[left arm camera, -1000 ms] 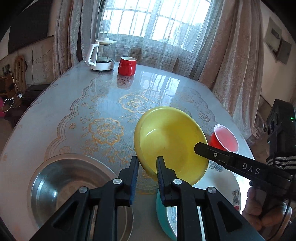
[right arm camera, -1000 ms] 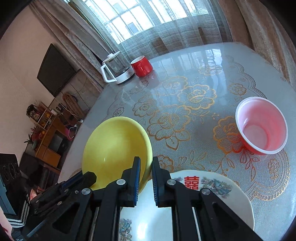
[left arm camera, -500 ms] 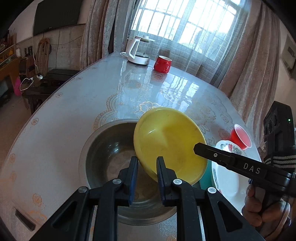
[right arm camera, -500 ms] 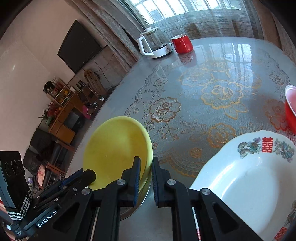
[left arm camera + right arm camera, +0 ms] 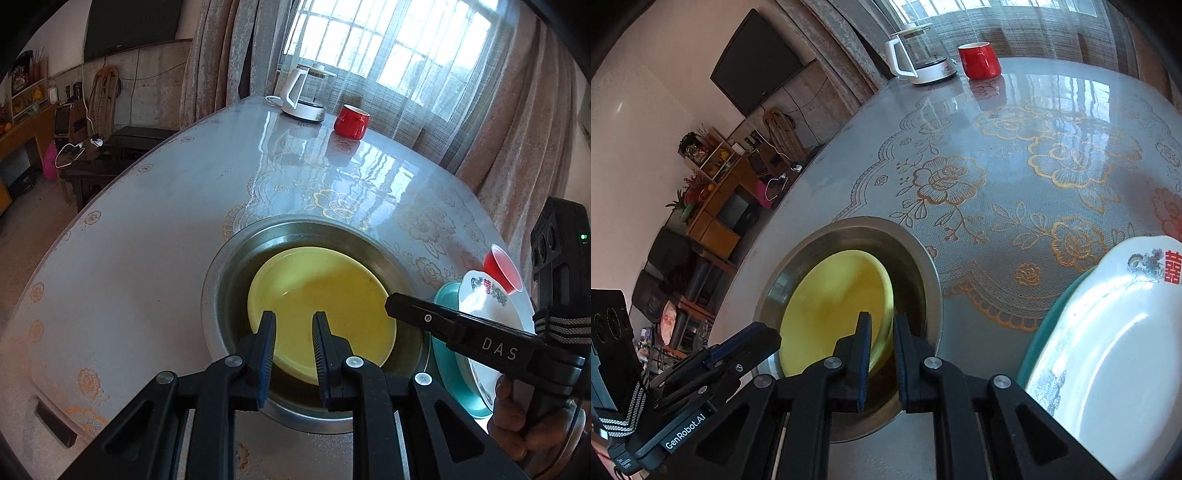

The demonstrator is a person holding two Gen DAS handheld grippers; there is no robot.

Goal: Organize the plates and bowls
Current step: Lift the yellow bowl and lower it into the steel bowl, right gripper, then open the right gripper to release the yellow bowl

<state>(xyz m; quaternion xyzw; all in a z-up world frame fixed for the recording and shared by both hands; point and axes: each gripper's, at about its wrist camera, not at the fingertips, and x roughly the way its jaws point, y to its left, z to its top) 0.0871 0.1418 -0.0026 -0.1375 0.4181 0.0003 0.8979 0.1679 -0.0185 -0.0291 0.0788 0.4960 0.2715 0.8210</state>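
Over the steel basin [image 5: 221,280], the yellow plate [image 5: 321,306] is being held hollow side up, near level, inside the basin's rim. Its near rim is being gripped by the left gripper [image 5: 293,332], its right rim by the right gripper [image 5: 881,332]. Beside the basin, a white plate [image 5: 1108,350] is lying on a teal one [image 5: 445,354].

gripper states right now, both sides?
Left hand-held gripper: shut on the yellow bowl's near rim, inside the steel basin.
Right hand-held gripper: shut on the yellow bowl's rim.
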